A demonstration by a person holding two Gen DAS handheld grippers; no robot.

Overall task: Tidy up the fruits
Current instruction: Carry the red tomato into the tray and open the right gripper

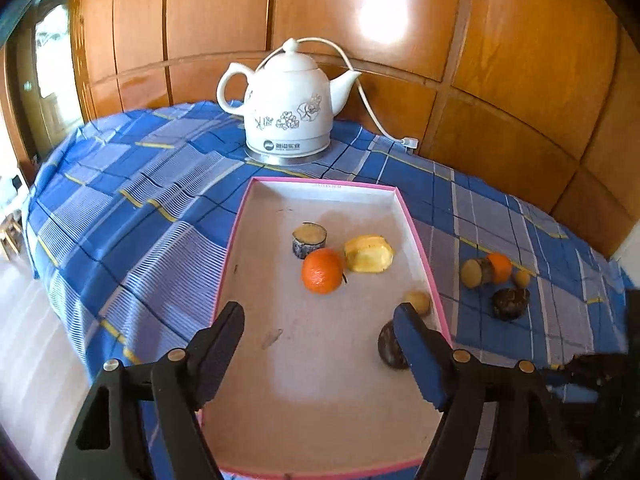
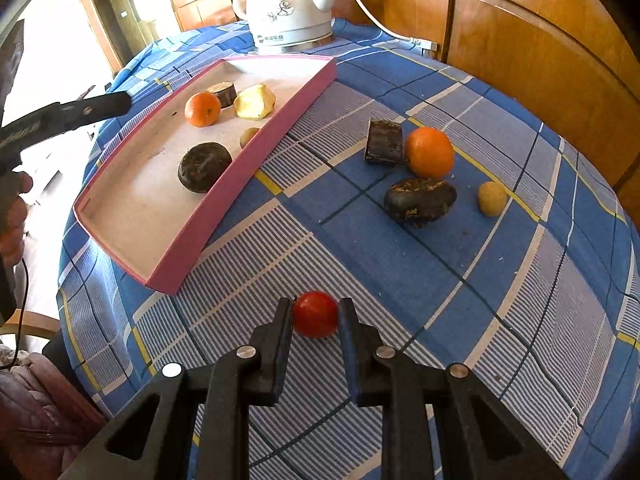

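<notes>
A pink-rimmed tray (image 1: 320,380) lies on the blue checked cloth. In it are an orange (image 1: 322,271), a cut brown stump piece (image 1: 309,239), a yellow peeled fruit (image 1: 369,254), a small tan fruit (image 1: 419,302) and a dark round fruit (image 1: 390,350). My left gripper (image 1: 318,314) hangs open over the tray's near half, with nothing between its fingers. My right gripper (image 2: 315,308) is shut on a small red tomato (image 2: 315,314) just above the cloth. Loose on the cloth lie an orange (image 2: 430,152), a dark block (image 2: 384,141), a dark lumpy fruit (image 2: 420,201) and a small yellow fruit (image 2: 492,199).
A white ceramic kettle (image 1: 290,104) stands behind the tray, its cord (image 1: 372,112) trailing to the right along wooden panels (image 1: 520,60). The round table's edge (image 2: 80,340) falls away on the left, where a hand (image 2: 14,224) holds the left gripper.
</notes>
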